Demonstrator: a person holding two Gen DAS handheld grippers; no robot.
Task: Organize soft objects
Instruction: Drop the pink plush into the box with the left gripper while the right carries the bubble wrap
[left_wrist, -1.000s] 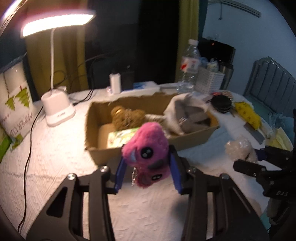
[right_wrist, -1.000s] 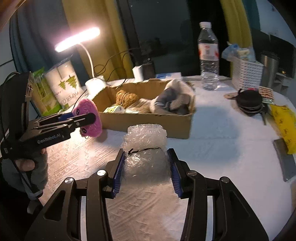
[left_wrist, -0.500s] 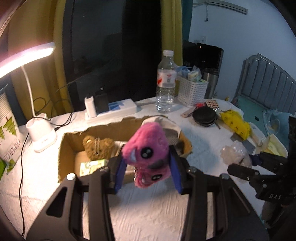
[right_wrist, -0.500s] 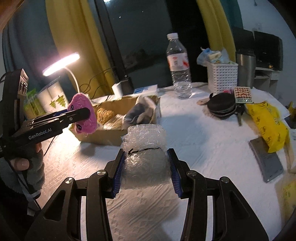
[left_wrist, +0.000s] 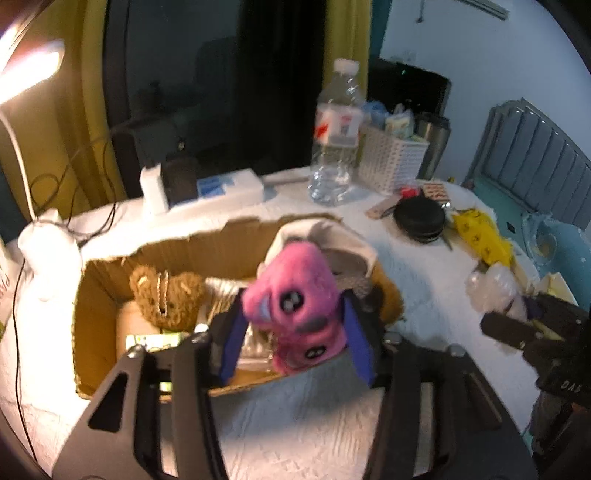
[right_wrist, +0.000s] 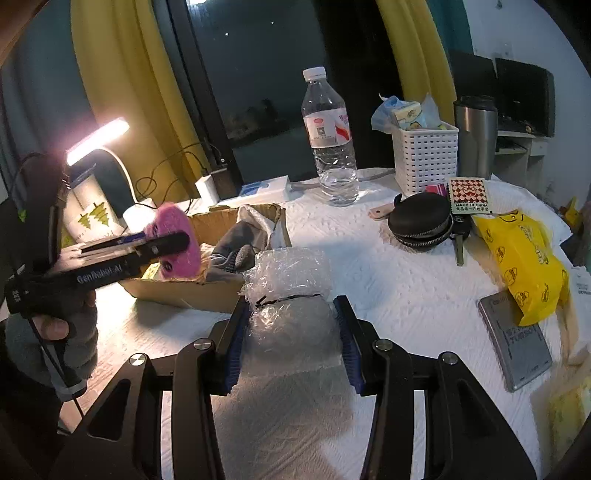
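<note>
We count one pink plush toy (left_wrist: 295, 310) clamped between our left gripper (left_wrist: 295, 343) fingers, held above one cardboard box (left_wrist: 99, 332). Ahead of fingers, inside box: one brown teddy bear (left_wrist: 168, 299), one grey-white cloth bundle (left_wrist: 343, 254). Our right gripper (right_wrist: 291, 339) squeezes one bubble-wrap bundle (right_wrist: 291, 295); box lies ahead-left of its fingers, one water bottle (right_wrist: 328, 136) beyond.

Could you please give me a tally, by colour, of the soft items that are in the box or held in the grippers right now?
Pink: 1, the pink plush held over the cardboard box by the left gripper
Brown: 1, the teddy bear in the box
Grey and white: 1, the cloth bundle in the box
Clear: 1, the bubble wrap bundle in the right gripper
Total: 4
</note>
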